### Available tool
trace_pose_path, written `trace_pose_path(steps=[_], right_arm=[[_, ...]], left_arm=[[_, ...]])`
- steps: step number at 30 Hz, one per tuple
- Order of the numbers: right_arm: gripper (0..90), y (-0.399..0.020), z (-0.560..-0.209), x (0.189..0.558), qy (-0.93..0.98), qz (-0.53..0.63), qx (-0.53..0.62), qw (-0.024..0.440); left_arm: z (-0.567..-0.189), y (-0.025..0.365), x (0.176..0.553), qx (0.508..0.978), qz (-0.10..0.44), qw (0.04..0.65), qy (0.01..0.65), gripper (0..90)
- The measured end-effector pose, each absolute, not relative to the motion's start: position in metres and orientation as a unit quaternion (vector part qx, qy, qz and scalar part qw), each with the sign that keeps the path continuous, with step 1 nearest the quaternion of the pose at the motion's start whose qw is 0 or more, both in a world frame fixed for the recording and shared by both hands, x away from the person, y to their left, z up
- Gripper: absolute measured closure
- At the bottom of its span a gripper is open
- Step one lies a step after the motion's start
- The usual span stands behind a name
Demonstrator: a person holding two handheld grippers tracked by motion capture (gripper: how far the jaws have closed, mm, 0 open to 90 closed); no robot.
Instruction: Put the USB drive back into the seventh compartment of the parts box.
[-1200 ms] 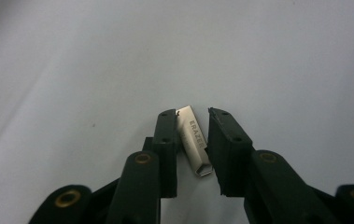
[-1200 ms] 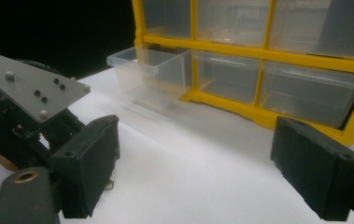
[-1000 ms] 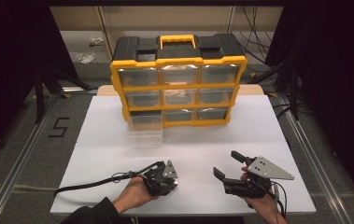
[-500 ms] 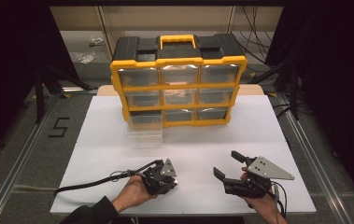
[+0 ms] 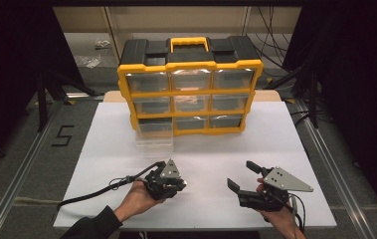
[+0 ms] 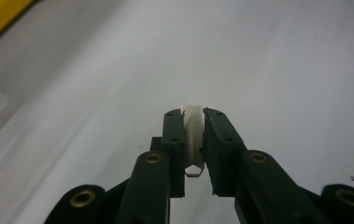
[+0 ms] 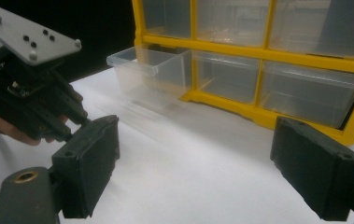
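You are holding your left gripper (image 5: 168,180) low over the near part of the white tabletop (image 5: 211,149), and its jaws are clamping a small white piece (image 6: 194,135) with a thin wire loop at its lower end. In the left gripper view that piece is sitting upright between the pads, above bare white surface. Your right gripper (image 5: 248,180) is hanging over the near right of the same tabletop, its jaws standing wide with nothing between them, and it is well apart from the left one. Farther out, a clear drawer (image 5: 154,134) is sticking out of the bottom left slot of the yellow organizer (image 5: 191,82), its front end resting over the table. The organizer is standing at the far middle of the table, black on top with a yellow handle. Around the table, grey floor is showing, with metal rails (image 5: 22,164) running along both sides and a number five marked on the left, and dark curtains are closing in the room
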State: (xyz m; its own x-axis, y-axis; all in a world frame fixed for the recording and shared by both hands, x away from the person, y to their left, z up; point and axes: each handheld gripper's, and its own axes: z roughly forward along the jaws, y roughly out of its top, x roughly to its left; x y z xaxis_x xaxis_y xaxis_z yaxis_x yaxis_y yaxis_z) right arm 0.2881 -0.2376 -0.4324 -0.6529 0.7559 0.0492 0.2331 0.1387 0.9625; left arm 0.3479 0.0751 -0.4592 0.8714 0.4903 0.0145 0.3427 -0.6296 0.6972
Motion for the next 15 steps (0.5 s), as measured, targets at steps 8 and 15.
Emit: trace_pose_path(steps=[8, 15], right_arm=[[16.5, -0.238, -0.432, 0.288, 0.717, 0.558, 0.346, 0.234], [16.5, -0.238, -0.433, 0.288, 0.718, 0.557, 0.347, 0.234]], left_arm=[[-0.446, 0.085, 0.351, 0.876, 0.129, 0.395, 0.244, 78.3], [-0.437, 0.09, 0.352, 0.853, 0.162, 0.427, 0.253, 78.3]])
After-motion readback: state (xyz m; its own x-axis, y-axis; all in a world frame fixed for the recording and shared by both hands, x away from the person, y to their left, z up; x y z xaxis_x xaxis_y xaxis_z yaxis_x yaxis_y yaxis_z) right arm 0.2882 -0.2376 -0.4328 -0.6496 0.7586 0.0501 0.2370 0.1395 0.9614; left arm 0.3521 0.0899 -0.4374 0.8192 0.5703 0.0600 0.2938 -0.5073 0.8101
